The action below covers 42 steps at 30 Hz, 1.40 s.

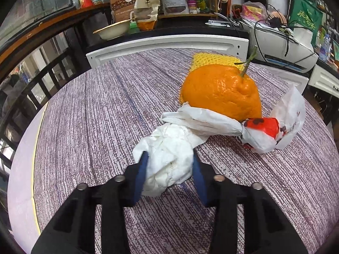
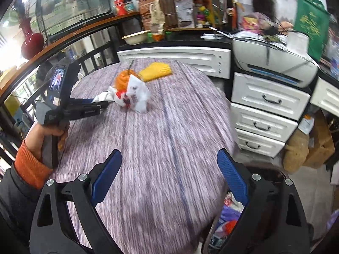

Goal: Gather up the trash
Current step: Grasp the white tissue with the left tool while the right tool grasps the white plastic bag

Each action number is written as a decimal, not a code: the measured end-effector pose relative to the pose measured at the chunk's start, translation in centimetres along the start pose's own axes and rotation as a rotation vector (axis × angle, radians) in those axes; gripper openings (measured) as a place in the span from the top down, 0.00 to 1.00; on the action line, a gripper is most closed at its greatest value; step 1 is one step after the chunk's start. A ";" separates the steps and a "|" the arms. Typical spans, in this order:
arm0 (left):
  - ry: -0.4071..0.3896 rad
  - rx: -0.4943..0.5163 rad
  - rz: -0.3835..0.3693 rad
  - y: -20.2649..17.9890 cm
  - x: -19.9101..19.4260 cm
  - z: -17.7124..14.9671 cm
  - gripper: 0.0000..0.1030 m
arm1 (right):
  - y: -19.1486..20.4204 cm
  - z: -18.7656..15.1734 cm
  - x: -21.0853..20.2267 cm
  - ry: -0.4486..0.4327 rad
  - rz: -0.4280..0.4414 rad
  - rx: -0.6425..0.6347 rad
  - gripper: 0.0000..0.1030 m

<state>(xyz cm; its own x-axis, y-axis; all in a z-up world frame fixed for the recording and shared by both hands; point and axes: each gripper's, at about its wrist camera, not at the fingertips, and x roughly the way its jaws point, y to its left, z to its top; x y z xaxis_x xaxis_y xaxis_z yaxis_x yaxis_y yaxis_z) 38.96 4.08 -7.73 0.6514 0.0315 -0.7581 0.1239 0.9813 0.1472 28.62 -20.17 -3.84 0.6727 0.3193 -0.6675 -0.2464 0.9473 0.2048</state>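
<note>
A crumpled white tissue (image 1: 167,165) lies on the purple woven tablecloth (image 1: 101,110), and my left gripper (image 1: 169,154) is shut on it, its blue pads pressing both sides. Just beyond lies a twisted white plastic bag with red print (image 1: 264,133), leaning against a large orange with a green stem (image 1: 220,91). A yellow foam net (image 1: 211,60) sits behind the orange. In the right wrist view my right gripper (image 2: 169,152) stands open over the near table edge with nothing between its fingers. The left gripper (image 2: 99,105), held by a hand (image 2: 40,135), reaches the bag (image 2: 137,93).
White drawers (image 2: 264,114) and a printer (image 2: 273,63) stand to the right of the table. A dark-rimmed bin with colourful contents (image 2: 228,218) sits below the table's near right edge. A cluttered black counter with a bowl (image 1: 112,29) runs behind.
</note>
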 end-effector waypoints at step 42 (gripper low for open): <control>-0.229 -0.459 0.054 7.3 -3.7 -0.5 0.85 | 10.4 4.4 9.6 0.177 0.217 -0.228 0.93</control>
<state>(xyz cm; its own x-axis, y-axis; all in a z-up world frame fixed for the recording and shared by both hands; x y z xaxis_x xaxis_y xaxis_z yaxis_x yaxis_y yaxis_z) 37.03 11.23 -4.19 0.8016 0.0928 -0.5906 -0.2223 0.9633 -0.1503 35.57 -7.18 -4.95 0.4610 0.4837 -0.7440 -0.5328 0.8213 0.2038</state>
